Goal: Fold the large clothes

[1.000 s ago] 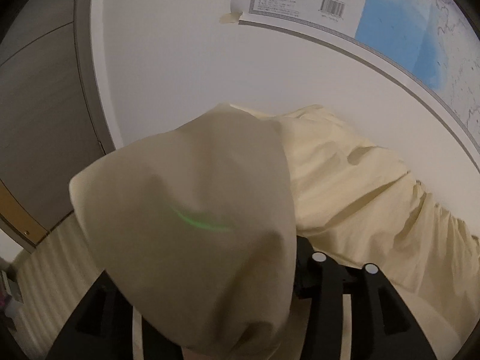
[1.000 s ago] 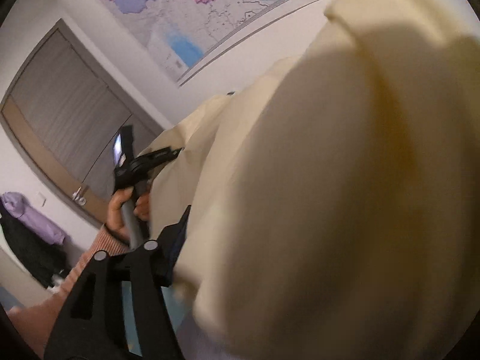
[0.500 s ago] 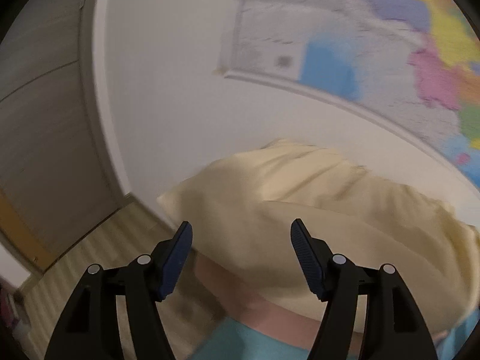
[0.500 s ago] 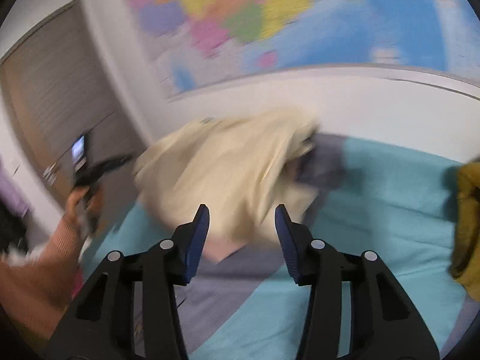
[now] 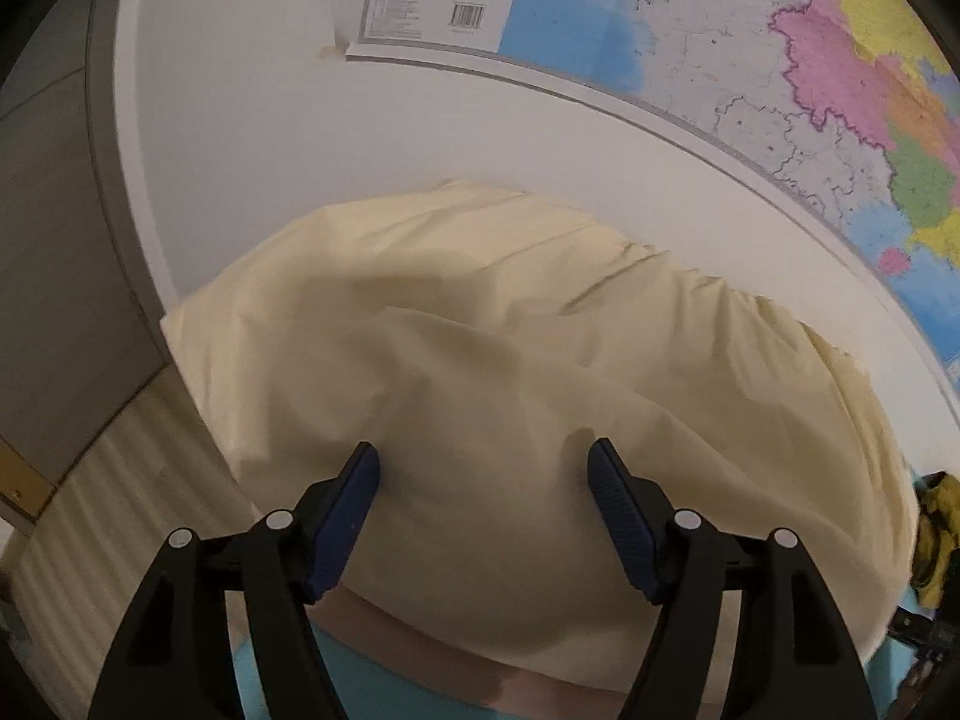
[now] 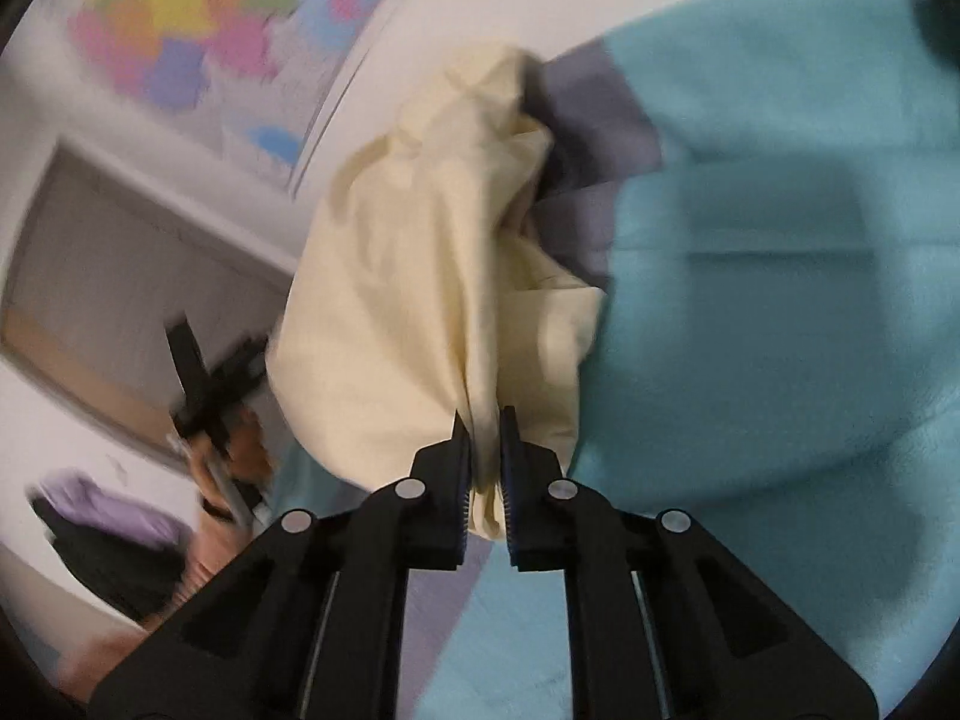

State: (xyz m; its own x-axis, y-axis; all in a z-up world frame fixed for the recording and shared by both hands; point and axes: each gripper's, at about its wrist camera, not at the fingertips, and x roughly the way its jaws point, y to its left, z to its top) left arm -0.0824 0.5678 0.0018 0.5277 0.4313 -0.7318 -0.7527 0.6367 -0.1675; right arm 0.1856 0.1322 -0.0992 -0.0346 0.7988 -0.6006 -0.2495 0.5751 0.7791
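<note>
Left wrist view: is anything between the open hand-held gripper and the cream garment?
Nothing visible. The left hand-held gripper is open with the cream garment directly ahead of its fingertips; only bare cloth shows between the pads.

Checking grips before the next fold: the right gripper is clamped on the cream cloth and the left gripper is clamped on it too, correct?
Not quite. The right gripper is shut on a bunch of the cream cloth, but the left gripper is open: in the left wrist view its pads stand wide apart over the cloth and pinch nothing.

garment (image 5: 510, 372) on bed (image 6: 780, 240) | map (image 5: 720, 60) on wall behind
</note>
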